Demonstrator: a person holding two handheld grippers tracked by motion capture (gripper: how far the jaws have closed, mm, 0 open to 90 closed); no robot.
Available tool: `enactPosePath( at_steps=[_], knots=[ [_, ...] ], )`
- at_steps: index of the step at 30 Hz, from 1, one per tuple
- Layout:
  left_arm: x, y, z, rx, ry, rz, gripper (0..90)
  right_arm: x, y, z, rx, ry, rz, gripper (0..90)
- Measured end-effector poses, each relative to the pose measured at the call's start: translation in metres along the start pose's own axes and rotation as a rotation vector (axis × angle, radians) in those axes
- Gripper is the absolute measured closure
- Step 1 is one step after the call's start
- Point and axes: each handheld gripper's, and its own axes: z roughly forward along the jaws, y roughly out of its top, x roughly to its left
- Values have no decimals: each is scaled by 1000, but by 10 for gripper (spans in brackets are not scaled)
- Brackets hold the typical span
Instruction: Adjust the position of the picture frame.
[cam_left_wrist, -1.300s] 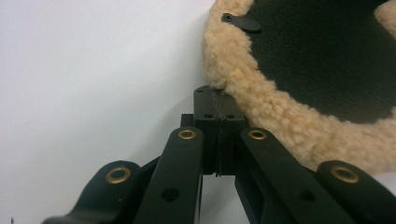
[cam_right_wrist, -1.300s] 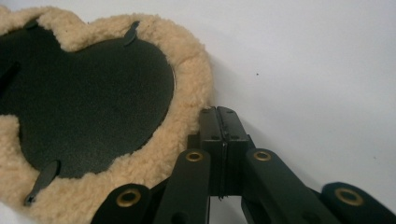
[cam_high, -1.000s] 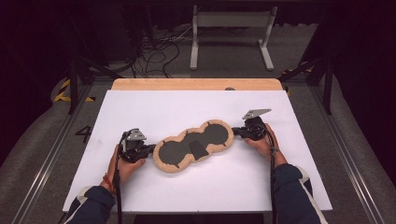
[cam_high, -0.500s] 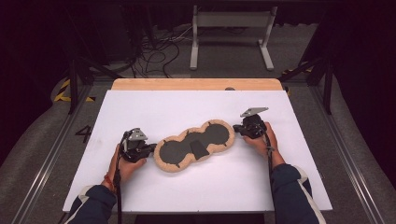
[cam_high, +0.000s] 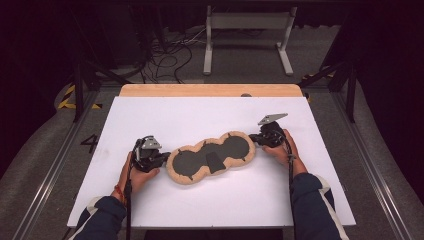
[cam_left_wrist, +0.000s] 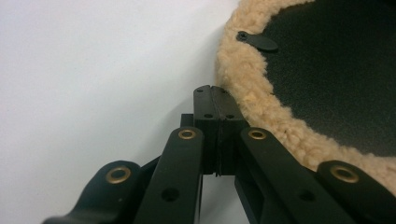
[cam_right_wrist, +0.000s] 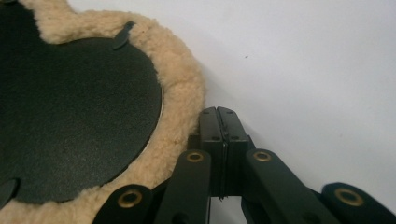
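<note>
Pressing flat together with no gap, the jaws of the left gripper (cam_left_wrist: 215, 100) are seen just beside the fleece rim of the pad (cam_left_wrist: 261, 107), nothing held between them. The right gripper (cam_right_wrist: 222, 116) is likewise fully closed, empty, at the pad's opposite end. The fleece-edged dark pad (cam_high: 212, 156) lies mid-table between both grippers on the white tabletop (cam_high: 200, 115). Cables (cam_high: 167, 55) and a metal stand (cam_high: 247, 30) are seen on the floor behind.

Legible marking: one numeral "4" (cam_high: 90, 143), on the grey floor left of the table. No other text readable.
</note>
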Motion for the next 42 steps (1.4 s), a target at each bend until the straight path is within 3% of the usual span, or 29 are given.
enactPosePath(
  at_steps=[6,15,17,25,26,30,36,40,42],
  knots=[
    [-2,3,3,5,-7,12,900,8,-20,-15,-28,38,4,900],
    [-3,7,9,-9,-25,27,900,22,-36,-33,-6,12,3,900],
    [-1,12,11,6,-46,20,899,24,-40,-37,-9,2,10,900],
    [0,20,20,-10,-14,42,888,29,-54,-48,-28,-15,27,900],
    [1,19,20,-13,-25,29,869,30,-56,-49,-33,-15,34,900],
    [3,16,15,-14,-28,16,838,31,-59,-51,-41,-21,43,900],
    [-6,1,-17,-78,-85,9,840,40,-66,-58,-33,-43,30,900],
    [-21,-12,-22,-27,-86,64,838,47,-70,-67,-41,-36,14,900],
    [-26,-17,-25,-25,-95,62,834,55,-73,-71,-38,-41,3,900]
  ],
)
